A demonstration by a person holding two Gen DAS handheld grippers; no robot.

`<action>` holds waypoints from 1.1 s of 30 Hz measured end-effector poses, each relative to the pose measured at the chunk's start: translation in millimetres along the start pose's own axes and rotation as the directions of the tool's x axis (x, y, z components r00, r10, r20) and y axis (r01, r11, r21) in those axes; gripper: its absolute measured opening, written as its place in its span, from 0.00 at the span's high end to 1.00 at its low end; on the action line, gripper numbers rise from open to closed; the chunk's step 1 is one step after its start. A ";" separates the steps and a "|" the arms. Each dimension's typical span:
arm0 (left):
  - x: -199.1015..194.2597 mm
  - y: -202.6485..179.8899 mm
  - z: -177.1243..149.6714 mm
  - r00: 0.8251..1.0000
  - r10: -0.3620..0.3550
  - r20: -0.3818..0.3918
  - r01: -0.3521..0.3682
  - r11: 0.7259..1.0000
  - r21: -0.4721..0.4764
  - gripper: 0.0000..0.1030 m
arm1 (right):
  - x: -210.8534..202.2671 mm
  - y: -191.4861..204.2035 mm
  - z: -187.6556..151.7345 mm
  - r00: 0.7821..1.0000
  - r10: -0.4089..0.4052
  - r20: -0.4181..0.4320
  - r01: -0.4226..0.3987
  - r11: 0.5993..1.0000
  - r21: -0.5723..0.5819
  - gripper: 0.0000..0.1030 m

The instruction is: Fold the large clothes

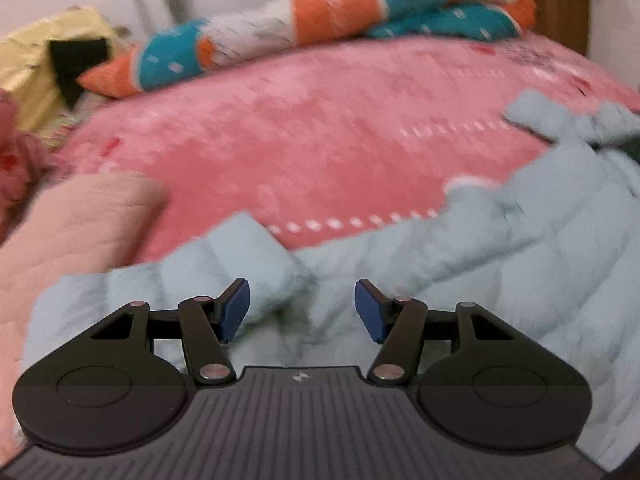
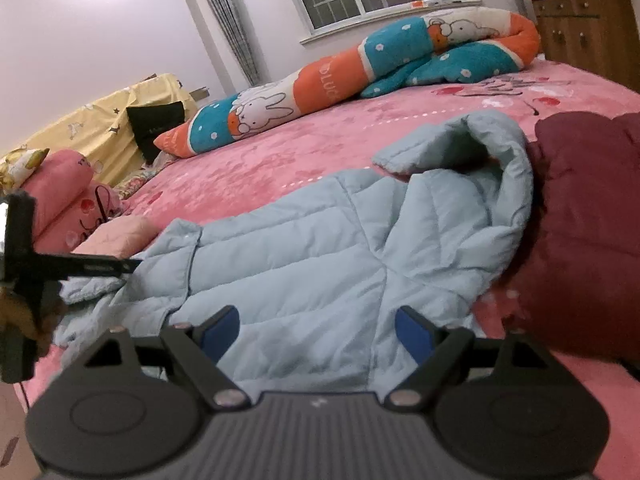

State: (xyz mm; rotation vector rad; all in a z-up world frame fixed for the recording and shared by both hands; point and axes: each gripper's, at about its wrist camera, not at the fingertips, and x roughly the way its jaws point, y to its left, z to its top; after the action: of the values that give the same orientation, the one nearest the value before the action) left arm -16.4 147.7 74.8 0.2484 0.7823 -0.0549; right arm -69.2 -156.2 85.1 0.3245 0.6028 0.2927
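Light-blue quilted jacket [image 2: 320,248]: spread on pink bed cover [image 2: 280,148], hood [image 2: 492,152] touching maroon garment [image 2: 588,232] | left gripper [image 1: 302,308]: jaws apart, nothing gripped, above jacket [image 1: 440,280] | right gripper [image 2: 318,332]: jaws apart, empty, over jacket hem.

Pink bed [image 2: 320,148] under pale-blue padded jacket [image 2: 320,248], maroon garment [image 2: 588,220], rolled quilt [image 2: 360,68].
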 end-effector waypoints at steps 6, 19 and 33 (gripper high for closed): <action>15.7 -7.7 -3.3 0.998 -0.004 -0.056 0.008 0.997 0.072 0.30 | 7.3 -4.3 3.1 1.000 0.017 -0.016 -0.017 1.000 0.011 0.15; 51.7 10.9 1.2 0.982 0.189 -0.026 -0.191 0.980 -0.056 0.09 | 18.3 -11.5 4.8 0.999 0.025 -0.025 -0.024 0.999 0.025 0.13; 55.6 10.1 12.5 0.949 0.314 0.032 -0.311 0.947 -0.078 0.13 | 22.3 -14.3 4.9 0.999 0.019 -0.028 -0.018 0.999 0.029 0.12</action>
State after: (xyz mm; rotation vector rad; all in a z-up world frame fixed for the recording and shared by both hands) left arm 33.1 156.8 46.3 0.2991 0.6921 0.2665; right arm -46.3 -162.3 72.3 0.3539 0.6323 0.3069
